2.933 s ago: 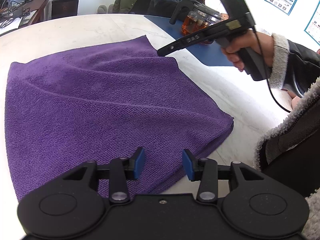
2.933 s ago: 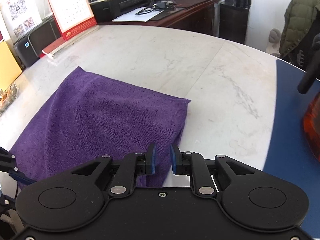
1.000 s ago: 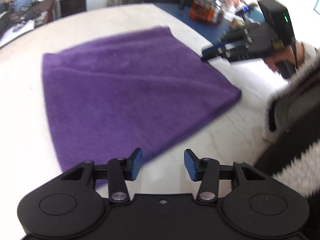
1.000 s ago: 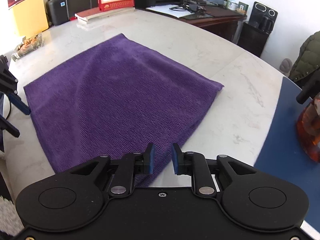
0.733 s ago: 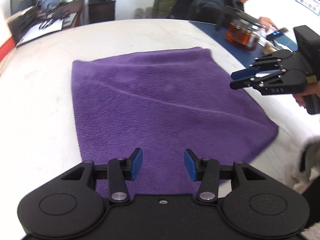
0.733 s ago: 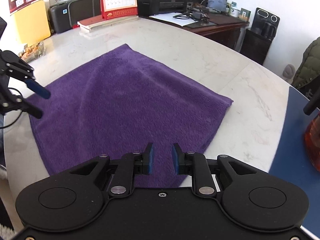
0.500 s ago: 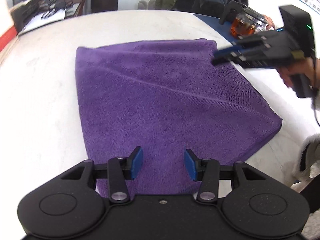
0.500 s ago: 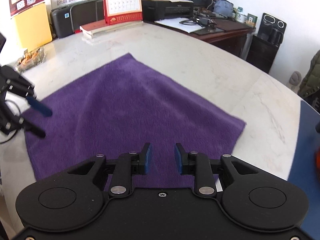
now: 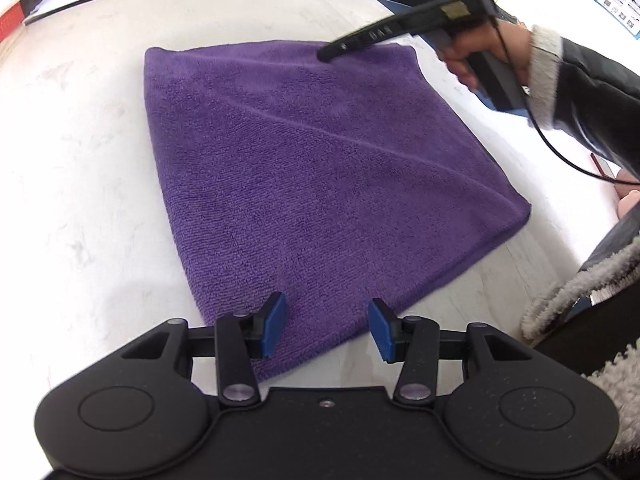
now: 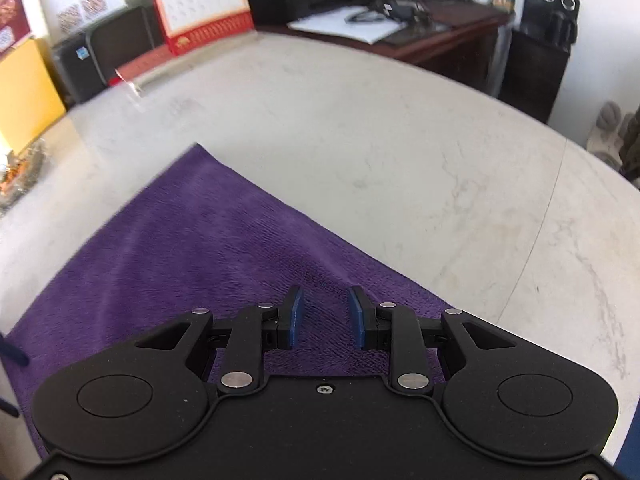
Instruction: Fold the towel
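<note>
Purple towel (image 9: 320, 168) lying flat on white marble table (image 9: 80, 160), apparently already doubled, thick folded edge at right. I'm hovering left gripper (image 9: 327, 330) over near edge, jaws apart, nothing between, probably lining up for corner grab. I'm reaching right gripper (image 10: 326, 316) over far edge, jaws narrowing, only towel surface beneath, no pinch yet. Left view showing right hand (image 9: 484, 52) and sleeve; right view showing desk, printer, calendar (image 10: 200, 4) instead.
</note>
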`<state>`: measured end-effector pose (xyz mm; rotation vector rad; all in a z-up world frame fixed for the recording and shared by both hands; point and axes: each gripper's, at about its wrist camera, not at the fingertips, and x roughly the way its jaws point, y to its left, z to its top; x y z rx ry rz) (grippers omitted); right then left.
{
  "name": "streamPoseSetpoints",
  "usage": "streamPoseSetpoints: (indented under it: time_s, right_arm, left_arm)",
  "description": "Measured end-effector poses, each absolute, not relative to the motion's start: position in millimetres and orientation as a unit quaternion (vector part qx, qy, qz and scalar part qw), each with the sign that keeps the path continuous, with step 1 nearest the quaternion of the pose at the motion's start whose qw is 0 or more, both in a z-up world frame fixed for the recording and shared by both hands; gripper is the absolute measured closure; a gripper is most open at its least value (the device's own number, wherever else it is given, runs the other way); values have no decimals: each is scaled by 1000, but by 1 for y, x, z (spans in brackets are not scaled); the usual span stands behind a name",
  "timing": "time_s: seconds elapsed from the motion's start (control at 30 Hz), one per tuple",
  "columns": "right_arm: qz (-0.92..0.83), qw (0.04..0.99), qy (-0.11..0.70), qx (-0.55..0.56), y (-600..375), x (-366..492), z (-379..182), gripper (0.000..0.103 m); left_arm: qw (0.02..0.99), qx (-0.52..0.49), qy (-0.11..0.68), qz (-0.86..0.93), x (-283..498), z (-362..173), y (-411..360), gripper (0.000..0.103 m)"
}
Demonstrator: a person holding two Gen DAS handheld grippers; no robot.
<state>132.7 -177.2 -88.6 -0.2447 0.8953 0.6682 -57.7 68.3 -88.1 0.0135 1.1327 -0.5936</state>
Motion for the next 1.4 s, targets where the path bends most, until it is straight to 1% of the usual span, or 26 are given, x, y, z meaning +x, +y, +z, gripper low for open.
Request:
streamPoseSetpoints:
  time_s: [0.07,0.1,0.23,0.27,0.3,0.5,0.63,0.8,0.9,1.0,1.23,1.33,1.4]
  right_arm:
    - [307,845,423,-109,-177,142,-89,87]
    - [303,849,421,-106,-177,147,-90,87]
    - [281,860,413,-102,-176,148,-86,87]
    - [278,862,410,-102,-176,147,-83,84]
    - [277,865,408,-99,-178,142,-78,83]
    - [284,856,420,-102,-195,95,-61,83]
    - [299,833,440,-151,-194,49,-64,83]
    - [314,818,443,-189,-190,5,-68,83]
    - [319,804,448,-226,-186,-17,-78,83]
    - [316,806,431,-256,-192,-38,-84,83]
    - [290,818,438,-233,-228,-57,-84,82]
    - [276,818,455,-221,-231,-55,-80,82]
    - [279,823,449,-208,-229,-53,-76,82]
  left_arm:
    - [801,5,529,-280,-58,-88,68,60]
    - [801,5,529,-281,-58,-88,68,60]
    - [795,15,536,-285,-56,-85,65,59]
    - [795,19,535,-287,-55,-83,65,59]
    - [798,24,528,-289,-53,-80,66,60]
    - [837,20,472,-276,-11,-66,71,59]
    - [849,44,451,-274,19,-79,61,59]
    - [853,59,449,-260,35,-94,58,59]
    - [858,64,444,-249,33,-96,67,60]
    - [863,78,440,-235,29,-95,74,60]
    - [864,103,447,-208,24,-88,71,60]
    - [863,72,438,-241,9,-72,63,60]
    - [856,51,430,-283,0,-66,48,60]
